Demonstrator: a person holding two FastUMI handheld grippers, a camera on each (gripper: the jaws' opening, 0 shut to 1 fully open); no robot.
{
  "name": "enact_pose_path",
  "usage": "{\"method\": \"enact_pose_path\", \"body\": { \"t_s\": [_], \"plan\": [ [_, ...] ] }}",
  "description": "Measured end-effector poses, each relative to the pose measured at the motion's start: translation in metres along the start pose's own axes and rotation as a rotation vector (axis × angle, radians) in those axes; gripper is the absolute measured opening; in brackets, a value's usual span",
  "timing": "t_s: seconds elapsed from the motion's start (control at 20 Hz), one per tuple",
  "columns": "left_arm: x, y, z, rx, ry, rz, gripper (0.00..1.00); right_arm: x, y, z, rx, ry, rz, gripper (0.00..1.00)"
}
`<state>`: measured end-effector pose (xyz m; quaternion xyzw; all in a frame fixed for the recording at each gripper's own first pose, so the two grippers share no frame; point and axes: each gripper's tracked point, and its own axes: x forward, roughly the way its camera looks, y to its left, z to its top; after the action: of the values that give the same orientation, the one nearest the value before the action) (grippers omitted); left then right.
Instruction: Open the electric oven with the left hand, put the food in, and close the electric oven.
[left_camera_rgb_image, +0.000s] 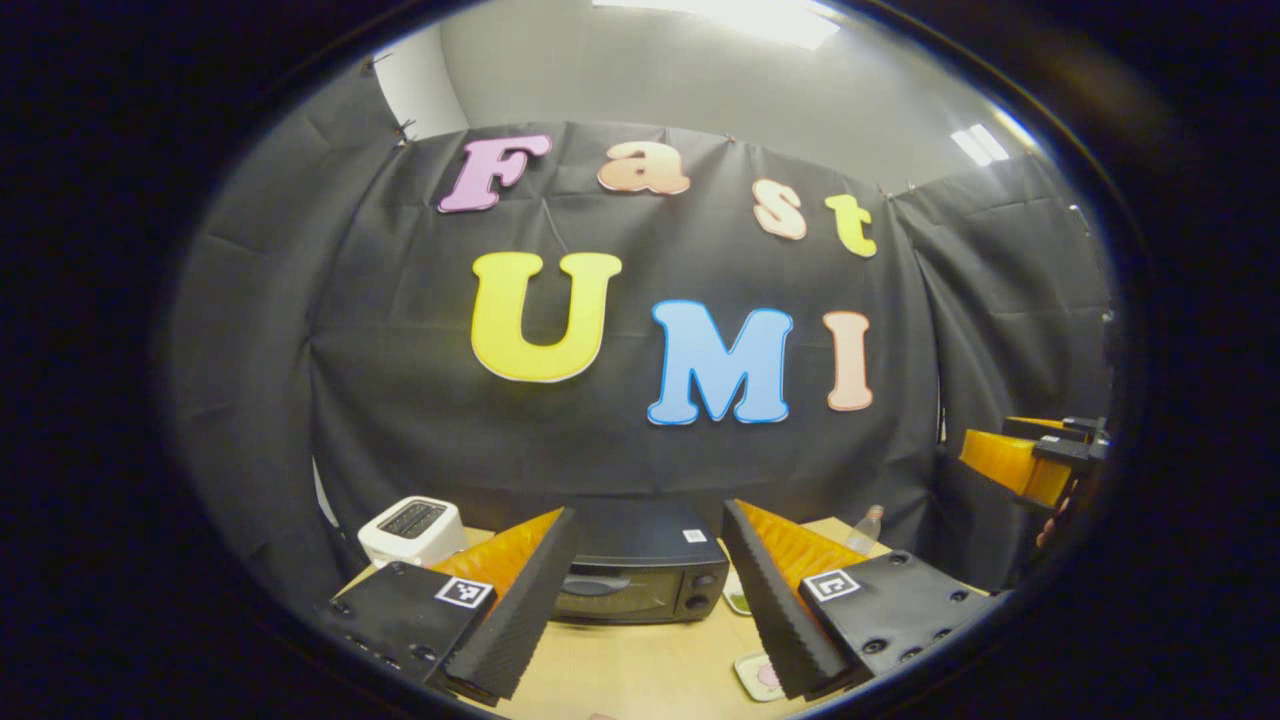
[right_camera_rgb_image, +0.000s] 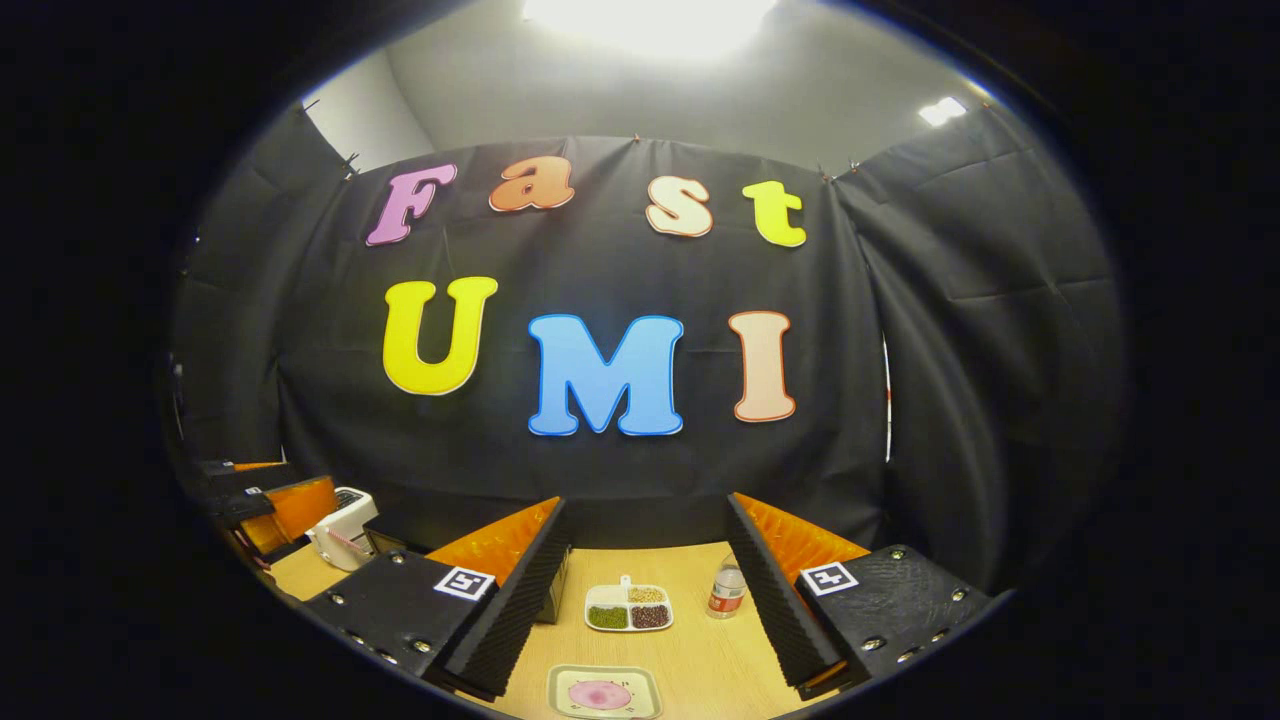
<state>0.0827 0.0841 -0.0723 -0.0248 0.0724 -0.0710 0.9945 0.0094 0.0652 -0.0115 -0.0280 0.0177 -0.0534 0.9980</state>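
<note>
The black electric oven (left_camera_rgb_image: 640, 580) stands on the wooden table with its door closed, straight ahead of my left gripper (left_camera_rgb_image: 648, 525), which is open and holds nothing, some way short of it. The food, a pink piece on a small square tray (right_camera_rgb_image: 603, 693), lies on the table near the front, just below my right gripper (right_camera_rgb_image: 645, 510). That gripper is open too, above the table. The tray (left_camera_rgb_image: 757, 675) also peeks out beside my left gripper's right finger. The right gripper (left_camera_rgb_image: 1035, 460) hangs at the far right of the left gripper view, and the left gripper (right_camera_rgb_image: 268, 503) at the far left of the right gripper view.
A white toaster (left_camera_rgb_image: 412, 528) sits left of the oven. A compartment dish of beans (right_camera_rgb_image: 628, 608) and a small bottle (right_camera_rgb_image: 728, 590) stand behind the food tray. Light wooden tabletop (left_camera_rgb_image: 640, 665) stretches in front of the oven.
</note>
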Motion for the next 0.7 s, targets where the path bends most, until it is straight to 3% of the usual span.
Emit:
{"method": "enact_pose_path", "body": {
  "t_s": [0.1, 0.25, 0.7],
  "plan": [
    [0.027, 0.008, -0.018, 0.011, 0.045, 0.006, 0.92, 0.002, 0.001, -0.004, -0.009, 0.011, 0.01, 0.96],
    [0.072, 0.015, -0.067, 0.024, 0.184, 0.004, 1.0, 0.01, -0.005, -0.012, -0.011, 0.028, 0.023, 0.95],
    [0.171, 0.062, -0.17, 0.008, 0.392, 0.049, 0.97, 0.037, -0.028, -0.042, -0.026, 0.102, 0.013, 0.96]
  ]
}}
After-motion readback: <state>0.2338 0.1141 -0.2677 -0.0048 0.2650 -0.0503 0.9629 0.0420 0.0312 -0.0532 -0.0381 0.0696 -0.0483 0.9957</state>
